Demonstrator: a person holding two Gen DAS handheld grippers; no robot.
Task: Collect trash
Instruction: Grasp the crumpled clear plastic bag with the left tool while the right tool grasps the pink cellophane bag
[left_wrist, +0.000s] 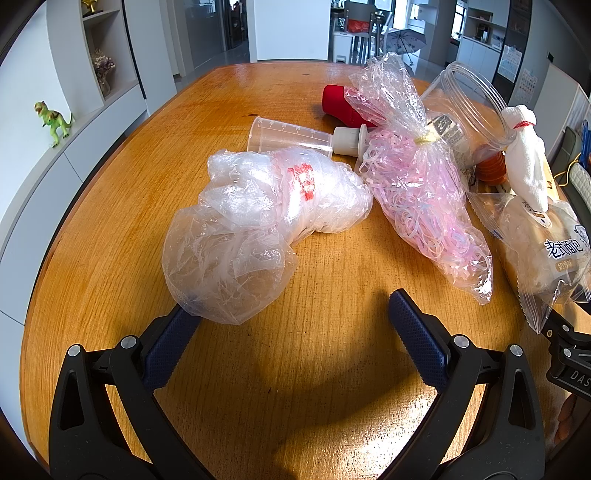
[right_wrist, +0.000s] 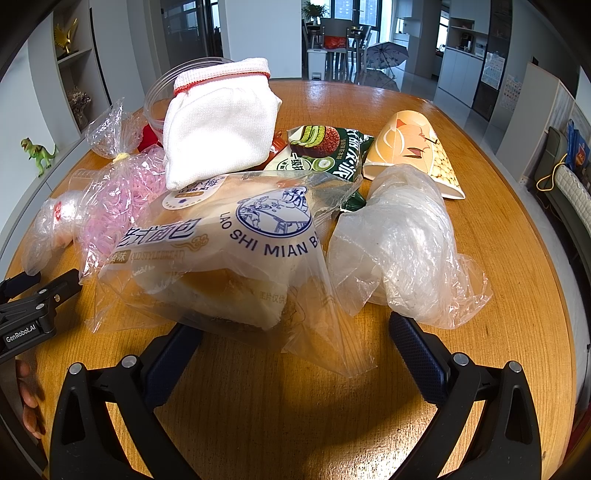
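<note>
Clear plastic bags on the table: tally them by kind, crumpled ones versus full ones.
Crumpled: 2, red-printed bag, plain bag
Full: 2, rubber-band bag, bread bag
Total: 4

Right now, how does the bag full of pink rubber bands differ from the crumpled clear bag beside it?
The rubber-band bag is stuffed with pink loops; the crumpled bag looks empty. The rubber-band bag is tied at its neck with a band; the crumpled bag is loosely wadded and carries red print. Both are thin clear plastic, lying on the wooden table.
</note>
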